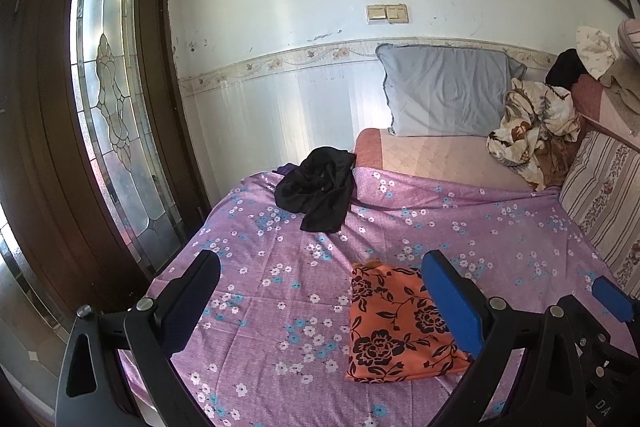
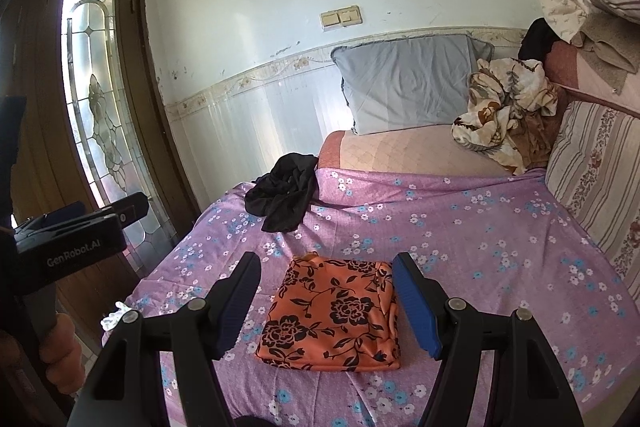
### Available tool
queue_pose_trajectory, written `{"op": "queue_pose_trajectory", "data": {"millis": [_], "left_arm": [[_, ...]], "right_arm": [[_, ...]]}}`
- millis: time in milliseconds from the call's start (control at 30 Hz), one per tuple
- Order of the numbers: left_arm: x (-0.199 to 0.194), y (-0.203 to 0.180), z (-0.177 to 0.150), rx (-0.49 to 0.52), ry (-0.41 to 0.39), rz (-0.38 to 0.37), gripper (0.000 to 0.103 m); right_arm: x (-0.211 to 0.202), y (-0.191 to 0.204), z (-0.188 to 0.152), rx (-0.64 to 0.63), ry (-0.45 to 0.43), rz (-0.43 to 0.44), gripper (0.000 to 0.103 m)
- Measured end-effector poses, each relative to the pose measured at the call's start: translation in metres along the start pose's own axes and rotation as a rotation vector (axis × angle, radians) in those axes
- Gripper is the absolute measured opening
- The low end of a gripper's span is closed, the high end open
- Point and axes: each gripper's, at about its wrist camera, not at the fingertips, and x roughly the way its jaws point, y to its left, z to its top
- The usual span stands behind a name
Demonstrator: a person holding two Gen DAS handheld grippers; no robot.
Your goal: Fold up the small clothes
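Note:
A folded orange cloth with black flowers [image 2: 334, 319] lies flat on the purple flowered bedsheet [image 2: 480, 227]; it also shows in the left wrist view [image 1: 394, 327]. A crumpled black garment [image 2: 286, 191] lies farther back near the sheet's far edge, also in the left wrist view [image 1: 320, 187]. My right gripper [image 2: 326, 303] is open, its fingers hovering either side of the orange cloth, empty. My left gripper [image 1: 320, 307] is open and empty, left of the orange cloth. The right gripper's blue pad [image 1: 612, 299] shows at the left view's right edge.
A grey pillow [image 2: 408, 83] leans on the wall at the back. A crumpled floral blanket [image 2: 508, 107] and striped cushions [image 2: 596, 179] lie on the right. A dark wooden door with patterned glass [image 2: 96, 99] stands at the left, past the bed's edge.

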Motion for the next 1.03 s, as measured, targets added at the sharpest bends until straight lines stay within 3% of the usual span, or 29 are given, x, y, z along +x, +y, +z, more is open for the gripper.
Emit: {"op": "queue_pose_trajectory", "data": {"millis": [600, 1033], "left_arm": [[-0.005, 0.026, -0.002, -0.045, -0.03, -0.028, 0.101], [0.06, 0.037, -0.01, -0.045, 0.031, 0.018, 0.101]], "right_arm": [[-0.009, 0.029, -0.001, -0.064, -0.003, -0.017, 0.072], [0.061, 0.026, -0.002, -0.031, 0.082, 0.01, 0.072]]}}
